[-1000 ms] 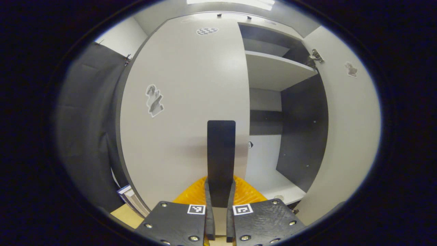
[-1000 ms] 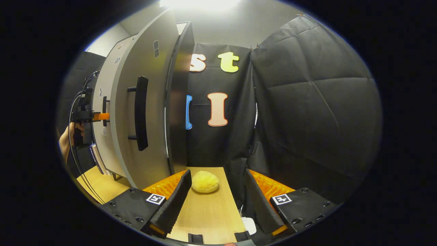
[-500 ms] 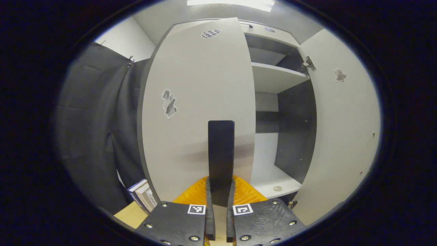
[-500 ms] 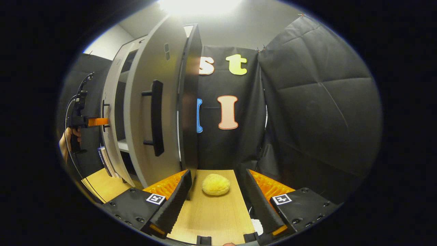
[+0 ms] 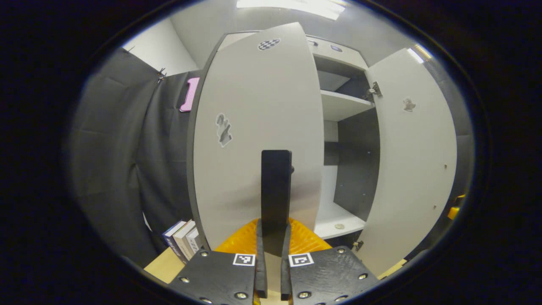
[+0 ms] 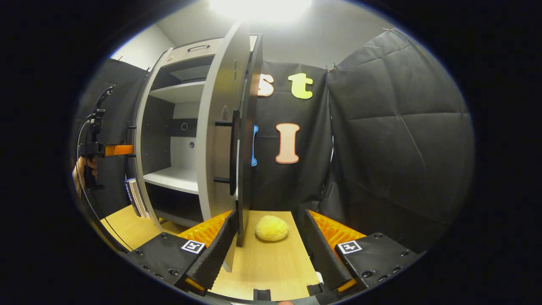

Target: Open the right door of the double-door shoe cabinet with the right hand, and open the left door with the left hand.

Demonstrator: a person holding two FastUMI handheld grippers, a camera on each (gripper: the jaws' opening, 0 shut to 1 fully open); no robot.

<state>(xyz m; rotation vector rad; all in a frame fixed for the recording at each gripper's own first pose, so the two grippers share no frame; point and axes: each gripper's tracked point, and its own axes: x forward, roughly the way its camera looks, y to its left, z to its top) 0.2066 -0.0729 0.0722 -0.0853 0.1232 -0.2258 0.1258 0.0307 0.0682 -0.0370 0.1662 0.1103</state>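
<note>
Both cabinet doors swung out, left claw on handle

Books (image 5: 183, 238) lean beside cabinet; yellow lump (image 6: 272, 228) on worktop (image 6: 271, 267) between right claw (image 6: 267, 248) fingers, spread, empty. Left door (image 5: 258, 140) wider than before; left claw (image 5: 273, 237) clamps its dark handle (image 5: 276, 186) (right door (image 6: 224, 127) edge-on)

Yellow sponge (image 6: 272, 228) lying on wooden table (image 6: 271, 267). Books (image 5: 183, 239) standing upright on table. Small round coin-like item (image 5: 339, 226) on white shelf (image 5: 334, 218), too small to identify.

Left gripper view close against left door (image 5: 258, 127); right gripper view farther, sharing cabinet shelves (image 6: 173, 178).
</note>
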